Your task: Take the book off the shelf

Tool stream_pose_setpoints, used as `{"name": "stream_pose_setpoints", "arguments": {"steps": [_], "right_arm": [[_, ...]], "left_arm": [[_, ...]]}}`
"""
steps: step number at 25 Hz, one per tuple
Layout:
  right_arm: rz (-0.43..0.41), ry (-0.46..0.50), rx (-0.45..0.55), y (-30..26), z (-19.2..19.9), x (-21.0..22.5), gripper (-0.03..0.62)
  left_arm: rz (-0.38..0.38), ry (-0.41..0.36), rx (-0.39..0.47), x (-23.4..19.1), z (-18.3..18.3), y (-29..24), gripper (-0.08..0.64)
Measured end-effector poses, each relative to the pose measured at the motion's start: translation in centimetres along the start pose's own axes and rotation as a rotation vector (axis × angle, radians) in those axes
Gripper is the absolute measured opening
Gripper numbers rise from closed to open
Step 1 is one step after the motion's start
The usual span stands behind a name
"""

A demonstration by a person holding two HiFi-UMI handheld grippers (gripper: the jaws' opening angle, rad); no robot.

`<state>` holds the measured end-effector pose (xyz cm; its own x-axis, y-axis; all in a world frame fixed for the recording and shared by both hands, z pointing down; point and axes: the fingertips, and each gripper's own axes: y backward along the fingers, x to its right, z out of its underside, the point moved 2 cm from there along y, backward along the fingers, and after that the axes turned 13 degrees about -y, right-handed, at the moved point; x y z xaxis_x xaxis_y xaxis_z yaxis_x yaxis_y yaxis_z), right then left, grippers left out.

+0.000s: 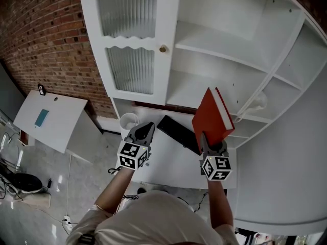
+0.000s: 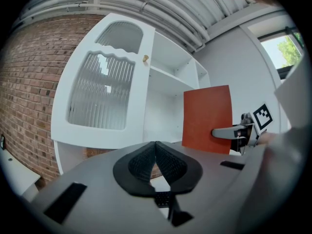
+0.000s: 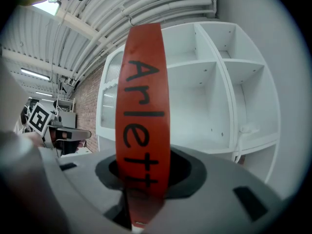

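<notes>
Book: a red hardback (image 1: 212, 119) with a smooth matt cover, a white page block along one edge and large black lettering down the spine. It is off the shelf, held upright in the air in front of the open shelves and above the worktop.
Right gripper: its jaws (image 1: 212, 144) pinch the lower end of the book by both covers, spine facing the gripper's own camera. A cube with square black-and-white markers sits behind the jaws.
Left gripper: its jaws (image 1: 142, 131), dark with ribbed pads, are pressed together with nothing between them. It is held level over the worktop, well apart from the book.
Cabinet: a tall white painted unit (image 1: 168, 14) with smooth flat boards. The left part is a door (image 1: 130, 40) with two panes of ribbed frosted glass, wavy-edged frames and a small round brass knob (image 1: 163, 48).
Open shelves: square-edged white compartments (image 1: 219, 40) to the right of the door, all bare where they show.
Worktop: a flat white surface (image 1: 168, 162) below the cabinet, with a straight near edge.
On the worktop: a flat black oblong slab (image 1: 179, 133) lies between the two grippers, and a round white cup (image 1: 129, 120) stands just beyond the left gripper.
Wall: rough red brick (image 1: 51, 34) to the left of the cabinet.
Room to move: open air lies between book and cabinet front in the left gripper view.
</notes>
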<state>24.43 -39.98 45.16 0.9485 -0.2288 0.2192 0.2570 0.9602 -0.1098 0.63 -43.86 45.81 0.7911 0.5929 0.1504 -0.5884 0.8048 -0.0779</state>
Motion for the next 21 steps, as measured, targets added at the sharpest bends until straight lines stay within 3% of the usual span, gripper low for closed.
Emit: {"name": "stream_pose_setpoints", "arguments": {"steps": [21], "right_arm": [[0.008, -0.008, 0.008, 0.16, 0.05, 0.38, 0.156]], "left_arm": [[0.016, 0.008, 0.003, 0.88, -0.21, -0.73, -0.006]]}}
